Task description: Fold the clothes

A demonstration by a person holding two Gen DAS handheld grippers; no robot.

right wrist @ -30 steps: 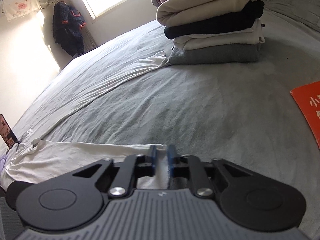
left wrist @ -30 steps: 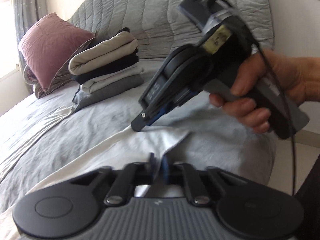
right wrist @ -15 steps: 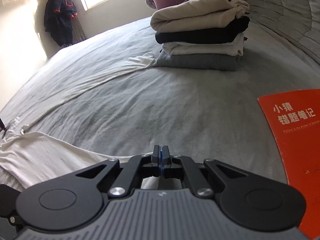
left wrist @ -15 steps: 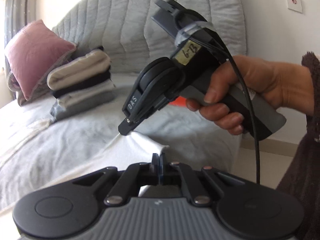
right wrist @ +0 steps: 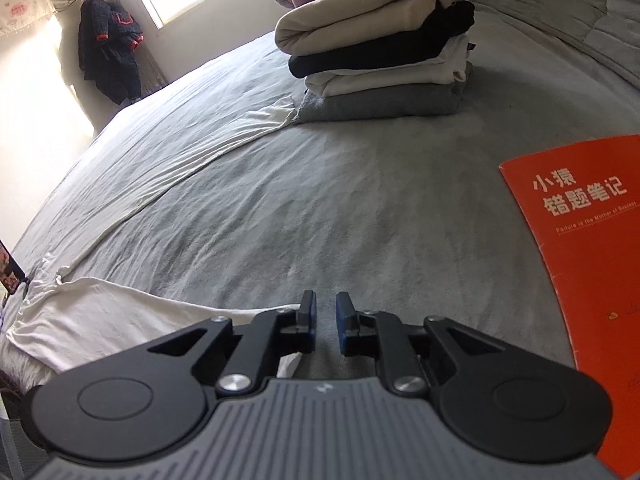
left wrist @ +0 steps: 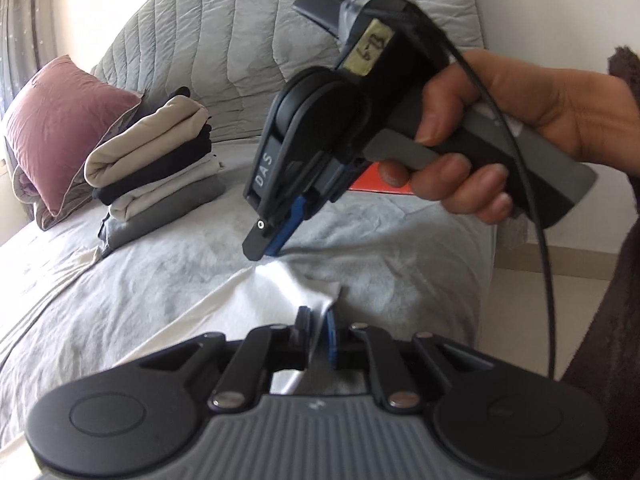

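Note:
A white garment (left wrist: pixel 280 292) lies stretched along the near edge of the grey bed (left wrist: pixel 140 280). Its corner edge runs up between the fingers of my left gripper (left wrist: pixel 316 320), whose jaws are opening and stand slightly apart around the cloth. A hand holds my right gripper (left wrist: pixel 264 244) just above that corner, tips pointing down. In the right wrist view the right gripper (right wrist: pixel 326 316) is opening with only bed sheet showing in its gap. The white garment (right wrist: pixel 100 312) trails off to its left.
A stack of folded clothes (right wrist: pixel 380 48) sits at the far side near a pink pillow (left wrist: pixel 60 120) and the quilted headboard (left wrist: pixel 240 40). An orange booklet (right wrist: pixel 580 260) lies on the bed to the right. A dark jacket (right wrist: pixel 110 52) hangs by the window.
Both pairs of jaws were shut half a second ago and have now parted. The right gripper has lifted slightly off the white cloth's corner.

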